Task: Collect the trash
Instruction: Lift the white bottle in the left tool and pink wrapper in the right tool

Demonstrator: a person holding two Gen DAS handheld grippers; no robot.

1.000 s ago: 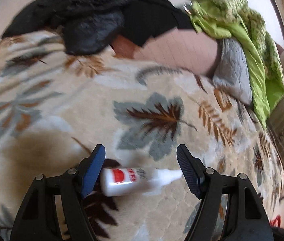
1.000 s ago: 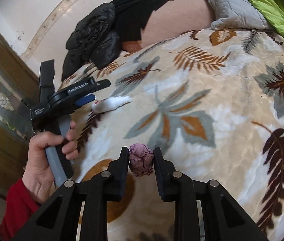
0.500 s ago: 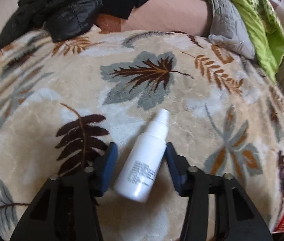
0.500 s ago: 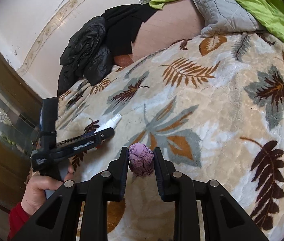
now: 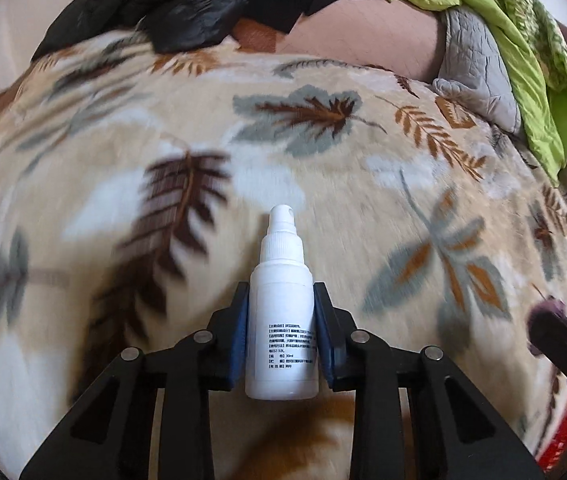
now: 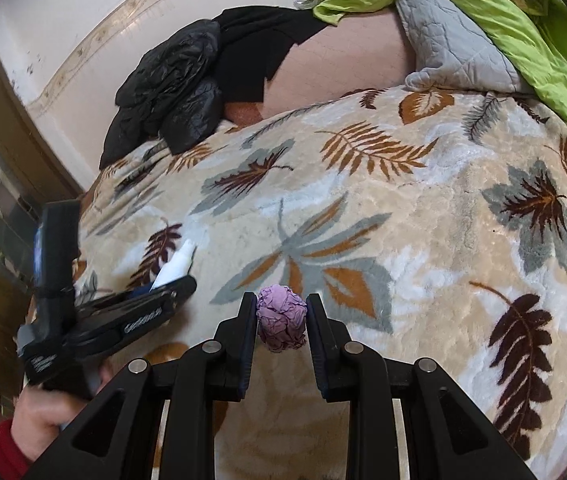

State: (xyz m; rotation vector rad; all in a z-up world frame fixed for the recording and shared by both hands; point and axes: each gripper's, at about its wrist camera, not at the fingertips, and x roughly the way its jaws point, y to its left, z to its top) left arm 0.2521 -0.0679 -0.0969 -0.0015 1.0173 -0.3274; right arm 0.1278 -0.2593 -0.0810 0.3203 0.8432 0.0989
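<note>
Our left gripper (image 5: 281, 300) has just been closing and now clamps a small white plastic spray bottle (image 5: 281, 320), nozzle forward, above the cream leaf-patterned plush blanket (image 5: 363, 200); our right gripper (image 6: 281, 312) pinches a crumpled purple paper ball (image 6: 282, 317) over the same blanket

We found little that could be read. The white spray bottle (image 5: 282, 320) carried a label of small black print in several lines, each opening with a bracketed heading in Chinese characters, too fine for us to make out (one line seemed to give "30ml"). In the right wrist view, the left gripper (image 6: 171, 280) bore white lettering along its arm and more near its handle, both blurred beyond reading.
</note>
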